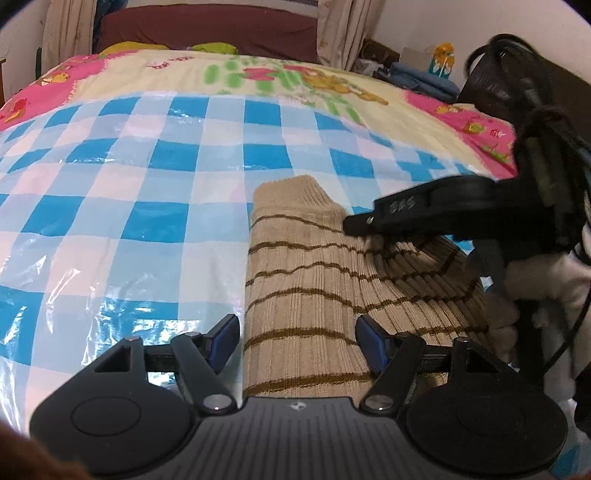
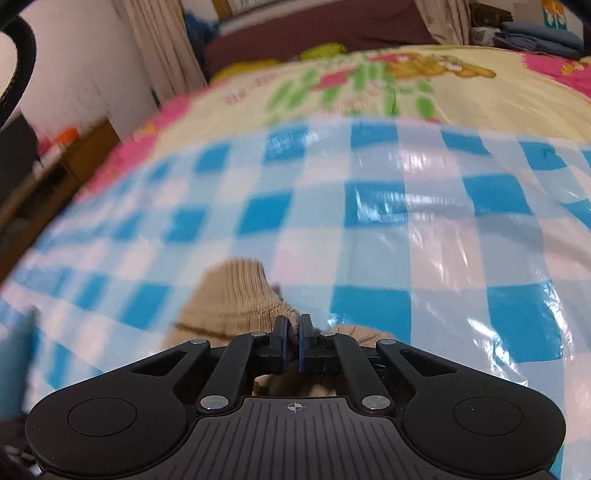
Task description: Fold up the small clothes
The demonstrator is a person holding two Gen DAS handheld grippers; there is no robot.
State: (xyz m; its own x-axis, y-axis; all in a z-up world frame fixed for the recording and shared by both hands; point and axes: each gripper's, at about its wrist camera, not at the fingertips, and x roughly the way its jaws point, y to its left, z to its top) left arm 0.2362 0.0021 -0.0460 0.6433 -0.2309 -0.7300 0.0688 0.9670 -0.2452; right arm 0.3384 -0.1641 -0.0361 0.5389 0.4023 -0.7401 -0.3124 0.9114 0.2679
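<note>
A beige ribbed sock with brown stripes lies on the blue and white checked plastic sheet. My left gripper is open, its blue pads on either side of the sock's near part, just above it. My right gripper is shut on a fold of the sock near its cuff. In the left wrist view the right gripper's black finger comes in from the right and pinches the sock's right edge, lifting it into a fold.
The checked sheet covers a bed with a pink, yellow and green cartoon quilt. A dark red headboard and curtains stand behind. Folded blue cloth lies at the far right. White fabric hangs at the right edge.
</note>
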